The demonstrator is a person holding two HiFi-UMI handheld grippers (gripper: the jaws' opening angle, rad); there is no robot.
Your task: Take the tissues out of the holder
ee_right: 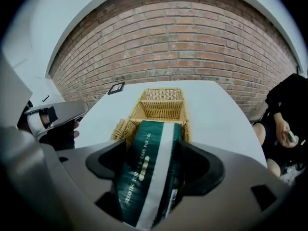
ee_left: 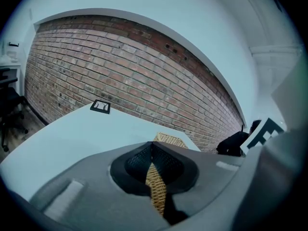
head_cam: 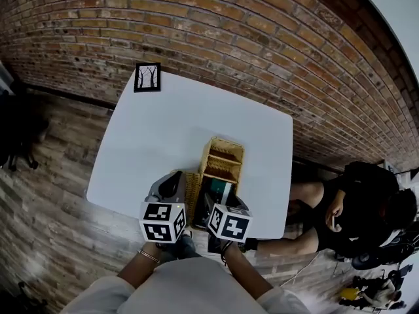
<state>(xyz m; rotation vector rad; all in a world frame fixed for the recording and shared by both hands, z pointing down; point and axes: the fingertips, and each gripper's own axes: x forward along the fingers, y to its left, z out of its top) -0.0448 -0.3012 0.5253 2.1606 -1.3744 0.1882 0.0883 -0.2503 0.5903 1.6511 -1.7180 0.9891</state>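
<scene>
"Where does the head camera sit?"
"High over the white table (head_cam: 163, 129), looking steeply down."
"And the two gripper cameras?"
"Low and close, facing the brick wall (head_cam: 229, 31). All three views share the wicker basket (head_cam: 222, 141)."

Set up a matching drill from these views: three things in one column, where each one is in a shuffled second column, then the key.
Things:
1. tissue pack
2. basket
3. picture frame

Places:
A. at a far corner of the table
B. between the open jaws of the right gripper
C. one wall pinched by the shut left gripper

Pairs: 1-B, 2-C, 3-A
</scene>
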